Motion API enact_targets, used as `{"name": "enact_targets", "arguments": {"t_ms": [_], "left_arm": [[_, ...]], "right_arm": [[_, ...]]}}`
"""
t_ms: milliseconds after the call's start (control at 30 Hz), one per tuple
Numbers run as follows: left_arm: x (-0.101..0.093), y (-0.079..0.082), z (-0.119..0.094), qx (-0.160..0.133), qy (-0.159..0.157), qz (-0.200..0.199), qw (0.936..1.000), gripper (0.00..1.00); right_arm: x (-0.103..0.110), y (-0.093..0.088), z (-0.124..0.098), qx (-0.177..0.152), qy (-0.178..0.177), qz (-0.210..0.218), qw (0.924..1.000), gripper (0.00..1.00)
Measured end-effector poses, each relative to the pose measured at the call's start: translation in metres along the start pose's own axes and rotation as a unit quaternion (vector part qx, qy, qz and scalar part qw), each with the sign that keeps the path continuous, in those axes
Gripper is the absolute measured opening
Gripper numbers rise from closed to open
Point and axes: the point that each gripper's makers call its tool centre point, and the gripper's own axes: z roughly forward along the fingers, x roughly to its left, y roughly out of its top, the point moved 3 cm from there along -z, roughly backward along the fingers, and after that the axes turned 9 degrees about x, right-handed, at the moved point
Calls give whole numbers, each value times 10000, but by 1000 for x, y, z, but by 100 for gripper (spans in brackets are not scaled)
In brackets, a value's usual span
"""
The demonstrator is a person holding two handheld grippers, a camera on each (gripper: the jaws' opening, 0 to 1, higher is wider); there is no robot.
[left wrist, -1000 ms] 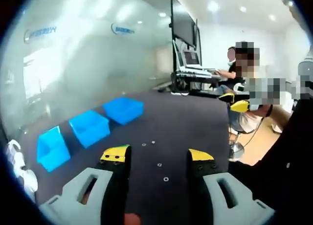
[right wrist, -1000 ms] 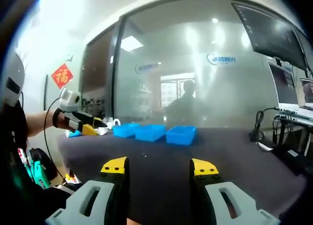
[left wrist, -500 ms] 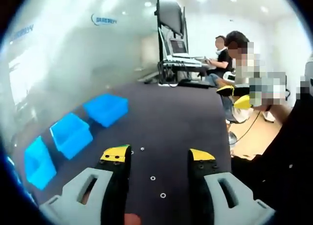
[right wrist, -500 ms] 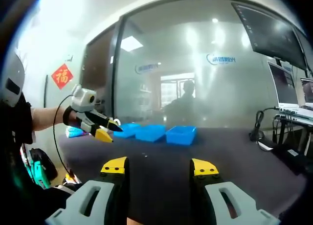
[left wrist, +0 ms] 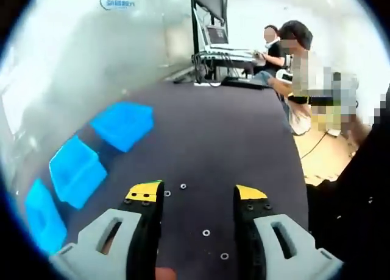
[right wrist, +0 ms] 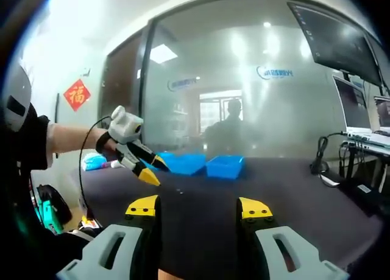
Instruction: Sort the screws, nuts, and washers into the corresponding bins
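The left tool [left wrist: 198,195], jaws apart and holding nothing, hovers over a dark tabletop [left wrist: 231,128] in the left gripper view, at what looks like the opening step of the sort: closing in on the first loose piece. Small ring-shaped washers or nuts, too small to tell which, lie scattered at the bottom of the frame: one [left wrist: 206,233] between the jaws, another [left wrist: 224,255] nearer the lower edge beside the right-hand jaw, and two more [left wrist: 183,186] just past the yellow tips. Nothing touches the jaws. The next move probably calls for lowering the tips over one ring and closing gently on its thin edge, then carrying it to the matching bin. Three blue bins [left wrist: 122,125] line the left side of the frame, apart from the hardware, and look empty as far as can be told. At the upper right, people sit at a desk with laptops. In the right gripper view, the right tool [right wrist: 198,209] waits low at the tabletop's near edge, jaws apart and empty, while the left tool reaches in from the left, in front of the bins, before a glass wall.
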Motion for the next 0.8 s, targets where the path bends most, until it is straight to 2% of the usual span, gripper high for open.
{"name": "enact_targets", "arguments": {"t_ms": [100, 233, 300, 367, 467, 533, 800], "left_arm": [[-2, 1, 6, 183, -98, 5, 9998, 41], [-2, -2, 12, 599, -332, -62, 9976, 36], [3, -1, 16, 677, -341, -168, 9970, 36], [8, -3, 22, 804, -256, -94, 9964, 36], [12, -2, 30, 877, -201, -31, 9959, 34], [20, 1, 35, 837, -135, 30, 9964, 28], [23, -12, 50, 1180, -259, -33, 9927, 28]], "right_arm": [[0, -1, 0, 14, -8, 5, 10000, 45], [1, -2, 0, 17, 1, 25, 10000, 45], [1, -4, 0, 27, 0, 32, 10000, 45], [1, -4, 0, 30, -2, 44, 10000, 45], [1, -5, 1, 21, -4, 63, 10000, 45], [0, -5, 0, 21, -17, 66, 10000, 45], [-3, -6, -1, 19, -63, 113, 9999, 45]]}}
